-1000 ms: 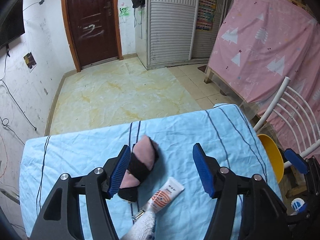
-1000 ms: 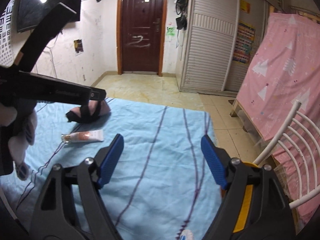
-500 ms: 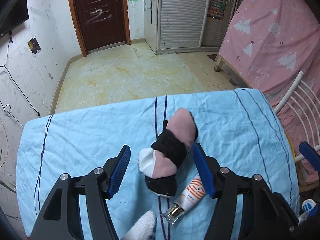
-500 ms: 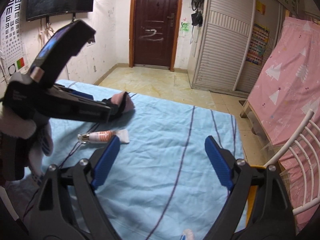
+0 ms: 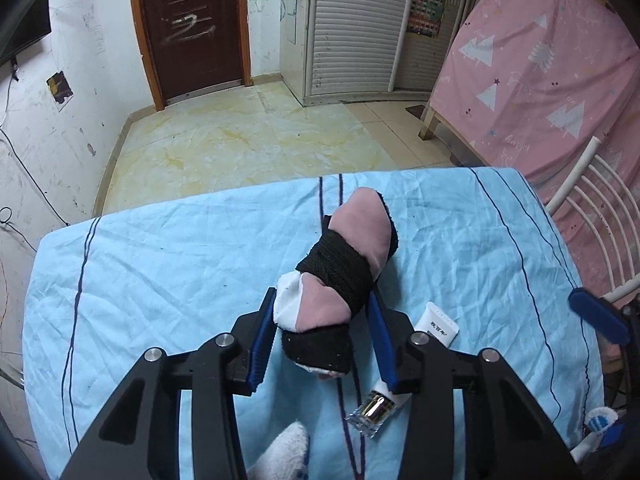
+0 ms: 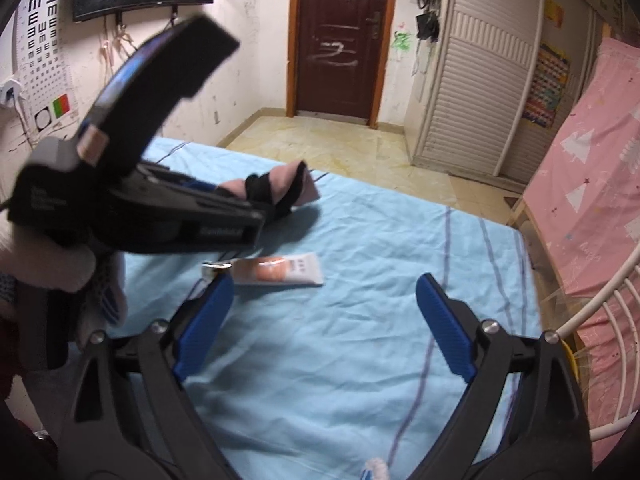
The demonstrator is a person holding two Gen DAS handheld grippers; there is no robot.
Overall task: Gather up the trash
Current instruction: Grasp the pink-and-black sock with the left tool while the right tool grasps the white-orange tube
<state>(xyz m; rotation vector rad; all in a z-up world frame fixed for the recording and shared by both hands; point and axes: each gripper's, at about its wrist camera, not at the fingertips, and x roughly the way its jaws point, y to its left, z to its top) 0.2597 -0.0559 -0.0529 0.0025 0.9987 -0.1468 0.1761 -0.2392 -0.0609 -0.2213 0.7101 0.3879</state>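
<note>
A light blue striped sheet (image 5: 168,272) covers the table and takes up most of both views, with a pink patterned cover (image 5: 552,60) hanging off to the right and a white chair back (image 6: 604,320) at the table's right edge. The left gripper (image 5: 322,332) now straddles the pink and black bundle of cloth (image 5: 348,268); a second ago that bundle lay just beyond its left pad, and half a second ago it sat between pads that stood well apart. The jaws have just been closing, and the blue pads now lie against both sides of the bundle's near end, so the grip looks made, with the bundle on the sheet near the middle of the table. The right gripper (image 6: 324,330) has just been opening and stands wide with only sheet between its fingers. The white and orange tube (image 6: 280,270), capped end to the left in the right wrist view, lies just beyond its left pad, closer than a second ago
</note>
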